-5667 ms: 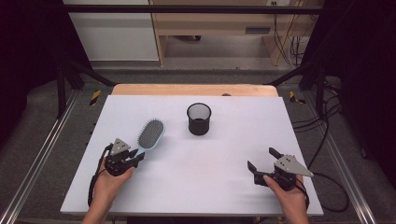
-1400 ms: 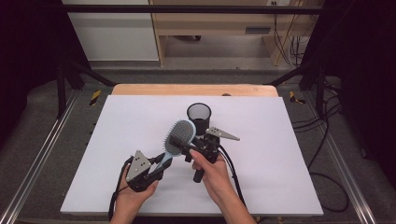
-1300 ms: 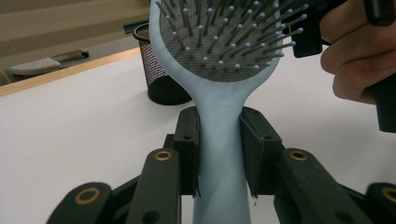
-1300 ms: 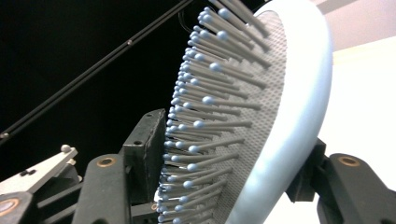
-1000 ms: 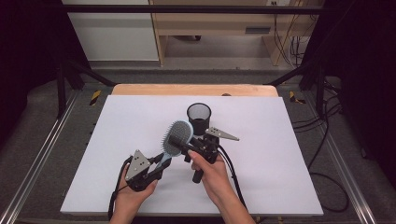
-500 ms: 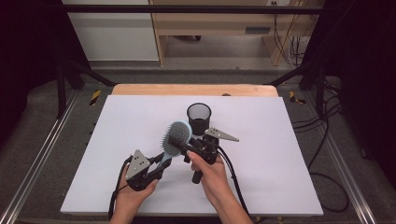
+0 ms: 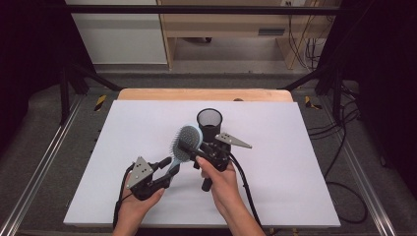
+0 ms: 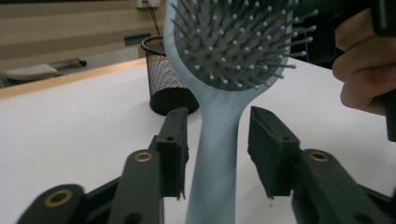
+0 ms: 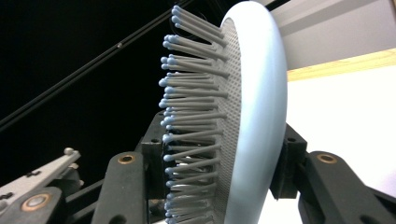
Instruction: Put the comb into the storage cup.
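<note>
Gripping the brush head, the right gripper has its jaws clamped on bristles and back, above the table near the cup. The left gripper stands open — handle between its jaws, apparently untouched.

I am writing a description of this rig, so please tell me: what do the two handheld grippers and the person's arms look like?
Both the left gripper and the right gripper are black, each with a grey three-cornered plate on top and a black cable trailing toward the person. In the gripper views, the jaws are matte black bars with brass-coloured rivets at the joints and flat rectangular pads. The forearms are bare; no sleeves are visible.
</note>
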`<state>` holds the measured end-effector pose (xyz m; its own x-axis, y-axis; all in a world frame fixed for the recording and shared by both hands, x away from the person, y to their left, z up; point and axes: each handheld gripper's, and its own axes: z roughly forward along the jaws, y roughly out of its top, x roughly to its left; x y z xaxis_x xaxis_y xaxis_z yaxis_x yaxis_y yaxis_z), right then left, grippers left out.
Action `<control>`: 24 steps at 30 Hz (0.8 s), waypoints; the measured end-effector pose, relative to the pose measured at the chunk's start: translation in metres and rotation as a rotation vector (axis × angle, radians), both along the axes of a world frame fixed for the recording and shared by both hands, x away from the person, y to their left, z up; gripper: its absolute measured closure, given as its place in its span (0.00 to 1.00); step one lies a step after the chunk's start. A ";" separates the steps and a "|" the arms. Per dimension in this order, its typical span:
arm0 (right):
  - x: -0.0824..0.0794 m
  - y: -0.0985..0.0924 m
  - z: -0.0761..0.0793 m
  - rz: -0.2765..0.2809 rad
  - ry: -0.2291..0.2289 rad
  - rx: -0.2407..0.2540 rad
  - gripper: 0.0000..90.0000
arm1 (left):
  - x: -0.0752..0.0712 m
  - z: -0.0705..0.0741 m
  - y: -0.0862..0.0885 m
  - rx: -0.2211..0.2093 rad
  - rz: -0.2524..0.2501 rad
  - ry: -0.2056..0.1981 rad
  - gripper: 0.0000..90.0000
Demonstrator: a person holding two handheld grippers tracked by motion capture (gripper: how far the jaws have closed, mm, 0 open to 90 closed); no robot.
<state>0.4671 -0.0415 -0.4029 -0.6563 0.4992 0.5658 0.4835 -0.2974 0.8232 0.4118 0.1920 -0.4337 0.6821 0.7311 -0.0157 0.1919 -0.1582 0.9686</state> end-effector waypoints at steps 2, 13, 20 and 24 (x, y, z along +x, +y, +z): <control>0.000 -0.001 0.001 -0.002 -0.001 -0.003 0.57 | 0.000 0.000 0.000 -0.007 0.002 -0.002 0.53; 0.003 -0.028 0.016 -0.071 -0.027 0.000 0.57 | 0.005 0.004 0.023 -0.076 0.054 0.002 0.19; 0.007 -0.036 0.026 -0.098 -0.040 -0.001 0.57 | 0.006 0.008 0.042 -0.126 0.097 -0.011 0.06; 0.009 -0.038 0.032 -0.111 -0.048 -0.004 0.56 | 0.003 0.009 0.053 -0.139 0.114 -0.020 0.04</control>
